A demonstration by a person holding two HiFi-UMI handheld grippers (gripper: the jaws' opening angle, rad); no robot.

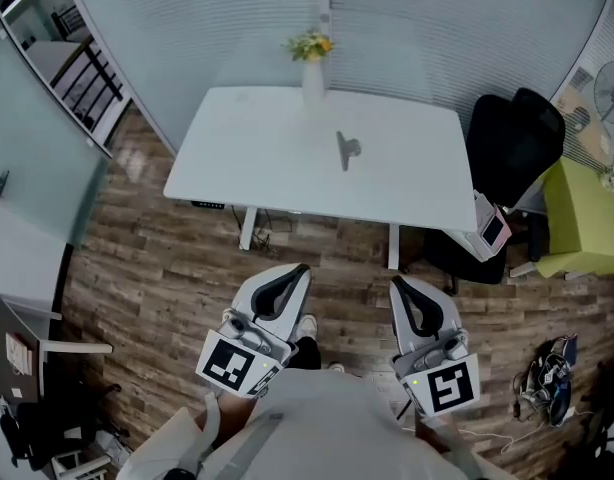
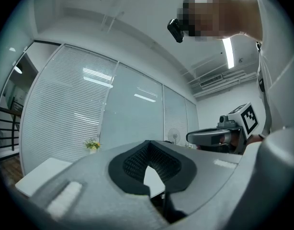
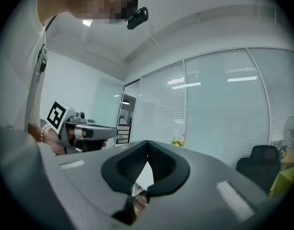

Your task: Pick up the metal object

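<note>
A small grey metal object (image 1: 347, 150) lies near the middle of the white table (image 1: 237, 148). A white vase of yellow flowers (image 1: 312, 66) stands at the table's far edge. Both grippers are held over the wood floor, well short of the table's near edge and pointing toward it. My left gripper (image 1: 302, 267) has its jaws together with nothing between them, and so does my right gripper (image 1: 395, 282). In the left gripper view the left gripper's (image 2: 148, 142) tips meet, with the vase (image 2: 93, 145) far behind. The right gripper's (image 3: 148, 142) tips also meet in its own view.
A black office chair (image 1: 512, 143) and a lime-green cabinet (image 1: 582, 218) stand right of the table. A small device with a pink screen (image 1: 492, 230) sits by the table's right corner. Cables (image 1: 547, 378) lie on the floor at right. Glass walls with blinds stand behind the table.
</note>
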